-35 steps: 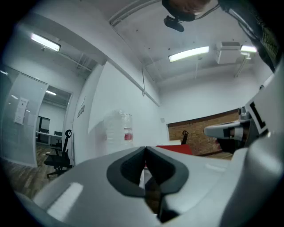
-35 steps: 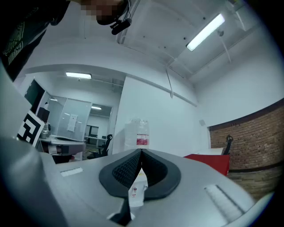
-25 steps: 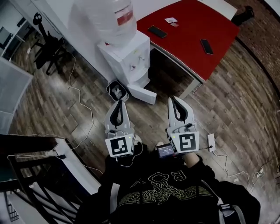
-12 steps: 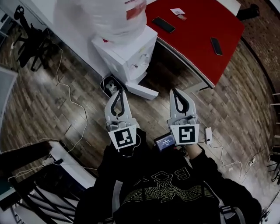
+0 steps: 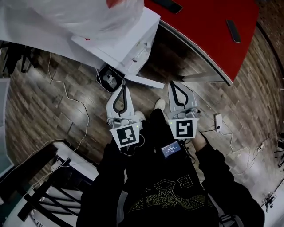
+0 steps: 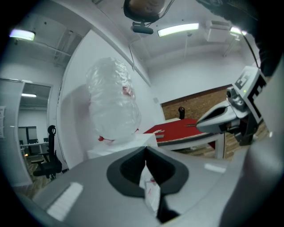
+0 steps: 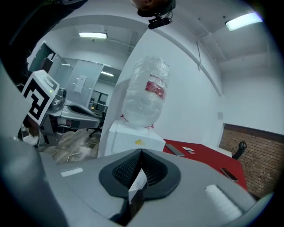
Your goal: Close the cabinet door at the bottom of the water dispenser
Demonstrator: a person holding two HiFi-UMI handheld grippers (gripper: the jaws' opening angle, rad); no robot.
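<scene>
Left hand-held gripper and right hand-held gripper: both pressed together, empty. Cabinet door stands open, jutting lengthwise from the water dispenser toward them.

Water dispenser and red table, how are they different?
The water dispenser is white and boxy; the red table is flat and wide. The water dispenser carries a big clear bottle; the red table carries dark phones. The water dispenser has a bottom door hanging open; the red table shows no door. Both stand on the wooden floor, side by side.
</scene>
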